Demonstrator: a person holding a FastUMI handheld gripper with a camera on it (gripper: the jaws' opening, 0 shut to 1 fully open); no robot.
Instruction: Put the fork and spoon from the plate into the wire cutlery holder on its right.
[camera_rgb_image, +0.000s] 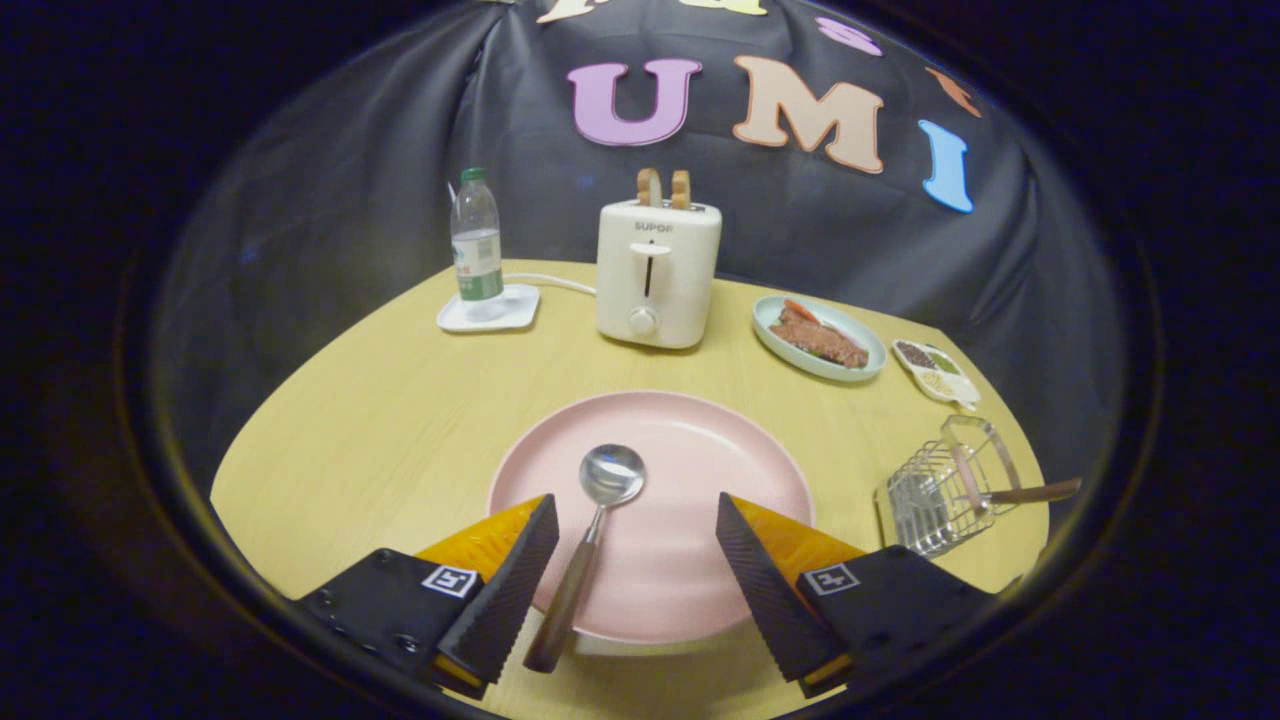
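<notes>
Now only 1 utensil remains on the pink plate: the spoon, bowl up near the plate's middle, its brown handle running back over the plate's near rim toward the near edge of the table. A brown handle, likely the fork, already juts from the wire cutlery holder, which stands just off the plate's right rim, near the table's right edge.

The gripper hovers released above the near half of the plate, its 2 ribbed fingers spread wide and holding nothing. The spoon's handle lies between them but close against the left finger, well apart from the right one.

Done well, the next step probably means shifting the gripper left until the handle sits midway between the fingers, then lowering and closing across the wooden part, where the grip should be surest; the polished bowl looks slippery. The handle overhanging the rim may offer clearance beneath for the fingertips. Closing off-centre could nudge the spoon sideways across the smooth plate.

Beyond the plate, a white toaster stands toward the far edge, a water bottle on a white coaster at the far left, and a dish of food at the far right.
</notes>
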